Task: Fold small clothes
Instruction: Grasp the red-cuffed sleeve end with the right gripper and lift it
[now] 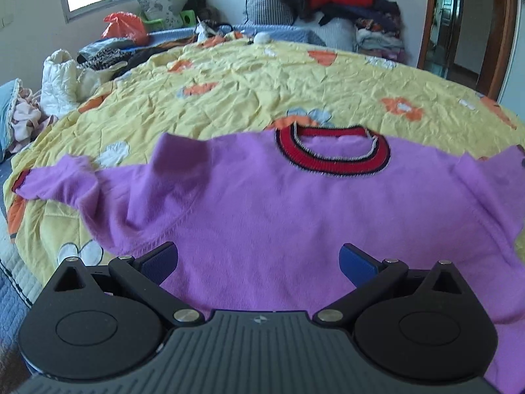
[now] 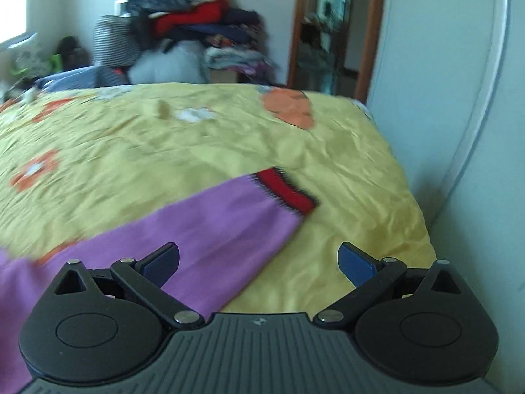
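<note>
A small purple sweater point(image 1: 262, 203) with a red and black collar point(image 1: 331, 151) lies spread flat on the yellow flowered bedspread point(image 1: 229, 92). Its left sleeve point(image 1: 65, 180) lies bunched to the left. My left gripper point(image 1: 259, 262) is open and empty, just above the sweater's body near the hem. In the right wrist view the right sleeve point(image 2: 203, 229) stretches out across the bedspread point(image 2: 164, 151), ending in a red cuff point(image 2: 285, 190). My right gripper point(image 2: 259, 262) is open and empty over the sleeve's lower edge.
Piles of clothes point(image 1: 344, 3) and bags are stacked at the far wall. A white padded garment point(image 1: 62, 75) and more laundry lie at the bed's left side. A white wall point(image 2: 459, 131) runs close along the bed's right edge. A doorway point(image 1: 459, 26) is at the far right.
</note>
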The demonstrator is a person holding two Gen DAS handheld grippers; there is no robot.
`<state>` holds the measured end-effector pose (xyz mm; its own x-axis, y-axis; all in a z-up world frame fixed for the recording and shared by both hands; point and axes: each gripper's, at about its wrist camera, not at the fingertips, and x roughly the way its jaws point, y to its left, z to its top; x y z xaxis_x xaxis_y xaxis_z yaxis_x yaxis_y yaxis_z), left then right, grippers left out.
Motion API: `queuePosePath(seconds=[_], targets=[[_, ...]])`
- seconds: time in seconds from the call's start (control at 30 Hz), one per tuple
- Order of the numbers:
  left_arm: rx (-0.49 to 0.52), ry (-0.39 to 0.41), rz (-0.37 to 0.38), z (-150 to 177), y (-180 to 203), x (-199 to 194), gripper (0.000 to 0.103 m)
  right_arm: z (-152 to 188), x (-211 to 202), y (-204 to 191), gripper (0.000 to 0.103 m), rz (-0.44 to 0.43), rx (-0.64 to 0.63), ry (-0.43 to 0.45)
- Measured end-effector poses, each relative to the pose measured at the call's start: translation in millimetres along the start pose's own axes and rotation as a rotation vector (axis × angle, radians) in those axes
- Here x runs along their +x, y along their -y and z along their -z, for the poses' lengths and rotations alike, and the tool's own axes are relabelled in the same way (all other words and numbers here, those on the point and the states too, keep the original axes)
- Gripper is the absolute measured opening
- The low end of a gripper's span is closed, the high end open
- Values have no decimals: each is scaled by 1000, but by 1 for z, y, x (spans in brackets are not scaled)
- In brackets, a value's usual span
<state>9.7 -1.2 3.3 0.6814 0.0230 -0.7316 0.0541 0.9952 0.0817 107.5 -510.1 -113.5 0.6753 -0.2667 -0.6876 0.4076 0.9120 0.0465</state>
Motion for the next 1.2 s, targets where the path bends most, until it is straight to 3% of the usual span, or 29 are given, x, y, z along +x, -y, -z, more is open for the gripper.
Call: queuePosePath(seconds=[0.07, 0.13, 0.23, 0.3, 0.37, 0.4, 0.47, 0.5, 0.53, 0.93, 1.07, 1.2], targets=[[-3, -18, -3, 1, -2, 3, 103, -9, 15, 10, 103, -37, 46, -28], [-5, -26, 3, 1, -4, 3, 103, -18, 26, 14, 103, -21, 60, -37], [-23, -22, 14, 2, -10, 0, 103, -23, 39, 27, 103, -176, 160, -41], [-36, -34, 27, 2, -14, 1, 103, -25, 40, 26, 103, -165, 172, -50], [-53, -43, 36, 3, -17, 4, 103, -24, 38, 22, 102, -242, 180, -41], [-60, -46, 40, 3, -19, 5, 103, -23, 37, 20, 95, -272, 187, -41], [-71, -54, 46, 4, -23, 6, 103, -22, 31, 16, 51, -281, 188, -41], [-79, -55, 50, 5, -25, 5, 103, -22, 29, 15, 15, -279, 199, -49], [-86, -56, 54, 6, -26, 5, 103, -21, 25, 16, 9, -295, 213, -41], [-131, -41, 84, 13, -46, -4, 103, -19, -25, 15, 5, -365, 307, 66], [-128, -18, 84, 16, -52, -11, 103, -16, -58, 3, 5, -510, 357, 99], [-134, -13, 84, 19, -59, -13, 103, -9, -102, -39, 5, -676, 346, 119]])
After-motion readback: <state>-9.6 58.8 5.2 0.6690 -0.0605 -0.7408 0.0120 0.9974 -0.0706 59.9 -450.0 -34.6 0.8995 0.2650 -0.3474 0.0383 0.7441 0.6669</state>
